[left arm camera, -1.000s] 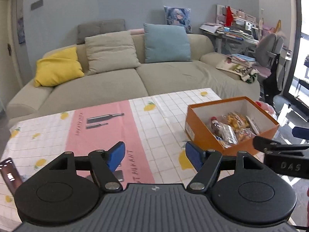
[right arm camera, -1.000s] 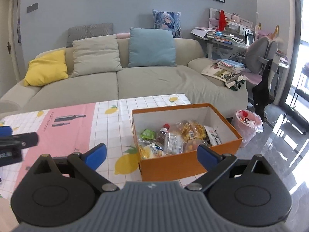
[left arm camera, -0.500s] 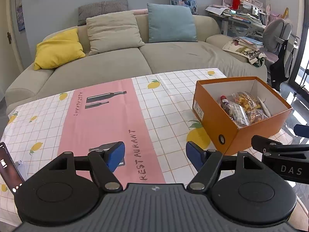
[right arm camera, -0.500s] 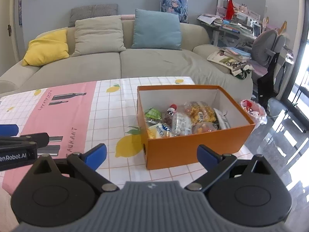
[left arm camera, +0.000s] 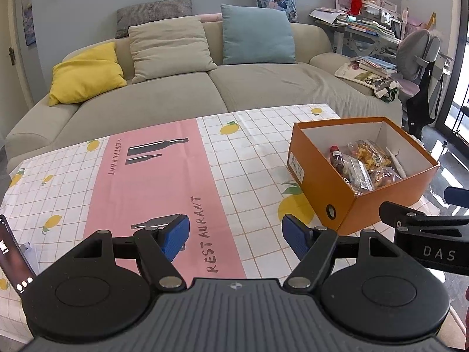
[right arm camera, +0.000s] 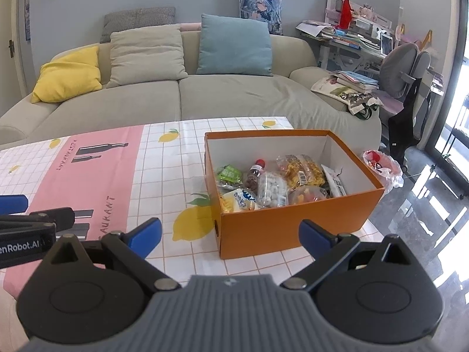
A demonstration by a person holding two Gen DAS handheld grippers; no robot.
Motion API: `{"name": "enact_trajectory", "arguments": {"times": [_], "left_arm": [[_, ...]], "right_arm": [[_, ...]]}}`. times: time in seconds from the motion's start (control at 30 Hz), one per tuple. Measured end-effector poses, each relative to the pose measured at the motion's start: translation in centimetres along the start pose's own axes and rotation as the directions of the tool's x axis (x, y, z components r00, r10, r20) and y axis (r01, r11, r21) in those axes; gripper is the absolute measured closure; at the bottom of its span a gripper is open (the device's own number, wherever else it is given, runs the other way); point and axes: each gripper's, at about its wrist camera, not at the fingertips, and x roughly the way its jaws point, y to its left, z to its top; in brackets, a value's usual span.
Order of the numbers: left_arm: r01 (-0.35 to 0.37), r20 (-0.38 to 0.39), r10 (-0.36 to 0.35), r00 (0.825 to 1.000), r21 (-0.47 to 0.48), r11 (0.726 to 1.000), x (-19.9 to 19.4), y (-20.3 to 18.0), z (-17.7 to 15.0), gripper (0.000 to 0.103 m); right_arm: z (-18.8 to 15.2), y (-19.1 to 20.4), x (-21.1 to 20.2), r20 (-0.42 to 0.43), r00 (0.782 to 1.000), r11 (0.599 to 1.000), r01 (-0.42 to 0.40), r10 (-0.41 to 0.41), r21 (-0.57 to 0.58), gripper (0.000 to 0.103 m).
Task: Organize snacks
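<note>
An orange box (right arm camera: 293, 228) stands on the table (right arm camera: 176, 176), which is covered by a white checked cloth with lemons and a broad pink stripe printed with bottles. In the right wrist view the box lies at about 1 o'clock from the right tool (right arm camera: 230, 233), whose blue-padded jaws stand wide apart with nothing between them; the near wall of the box shows in the gap beyond the fingertips, not touched. Inside the box lie the snacks (right arm camera: 275, 182): a green packet (right arm camera: 230, 173) at the 9 o'clock side, a small bottle with a red cap (right arm camera: 255, 173) next to it, a clear bag of white pieces (right arm camera: 271, 190) toward 6 o'clock, a yellow bag (right arm camera: 302, 170) near the middle, and a white flat packet (right arm camera: 335, 182) leaning at the 3 o'clock side. In the left wrist view the left tool (left arm camera: 236, 236) is likewise spread wide and holds nothing, hovering over the pink stripe; the box sits at about 2 o'clock from it, near the right edge of the table. A phone (left arm camera: 14, 255) with a lit screen leans at the 9 o'clock edge of that view. Beyond the table, at 12 o'clock, stands a beige sofa (right arm camera: 234, 99) with a yellow cushion (right arm camera: 69, 73), a beige one and a blue one. A pink bag (right arm camera: 381, 167) sits on the floor at 3 o'clock of the box.
</note>
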Motion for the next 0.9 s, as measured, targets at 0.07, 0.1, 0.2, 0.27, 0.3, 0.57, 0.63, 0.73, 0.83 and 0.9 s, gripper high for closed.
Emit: {"name": "enact_trajectory", "arguments": {"times": [0.07,0.1,0.2,0.27,0.3,0.57,0.63,0.73,0.83,0.9], "left_arm": [[-0.001,-0.001,0.001,1.0,-0.005,1.0,-0.04,0.1,0.06,0.018],[-0.001,-0.002,0.001,1.0,-0.006,1.0,-0.07,0.14,0.06,0.018],[0.0,-0.004,0.0,1.0,-0.008,1.0,-0.01,0.17,0.11,0.018],[0.0,-0.006,0.0,1.0,-0.009,1.0,-0.01,0.18,0.11,0.018],[0.0,-0.006,0.0,1.0,-0.008,1.0,-0.02,0.17,0.12,0.018],[-0.002,-0.009,0.002,1.0,-0.009,1.0,-0.08,0.0,0.09,0.018],[-0.003,-0.01,0.003,1.0,-0.009,1.0,-0.12,-0.1,0.05,0.018],[-0.002,-0.01,0.002,1.0,-0.012,1.0,-0.13,-0.09,0.08,0.018],[0.0,-0.01,0.0,1.0,-0.016,1.0,-0.17,-0.16,0.01,0.018],[0.001,-0.011,-0.001,1.0,-0.018,1.0,-0.2,-0.23,-0.01,0.018]], "right_arm": [[0.04,0.05,-0.09,0.003,1.0,1.0,0.0,0.0,-0.003,0.006],[0.05,0.1,-0.12,0.004,1.0,1.0,0.0,0.0,-0.004,0.006],[0.06,0.18,-0.23,0.008,1.0,1.0,0.001,0.0,-0.009,0.005],[0.03,0.24,-0.27,0.011,1.0,1.0,0.001,0.0,-0.014,0.005],[0.03,0.25,-0.29,0.012,1.0,1.0,0.002,-0.001,-0.016,0.005],[0.06,0.26,-0.62,0.026,1.0,1.0,0.007,-0.007,-0.025,0.005],[0.02,0.29,-0.64,0.026,1.0,1.0,0.005,-0.004,-0.027,0.005],[-0.07,0.29,-0.71,0.024,1.0,0.999,0.005,-0.004,-0.031,0.005],[-0.05,0.22,-0.75,0.026,1.0,1.0,0.006,-0.005,-0.03,0.005],[-0.04,0.19,-0.8,0.027,1.0,1.0,0.005,-0.004,-0.028,0.005]]}}
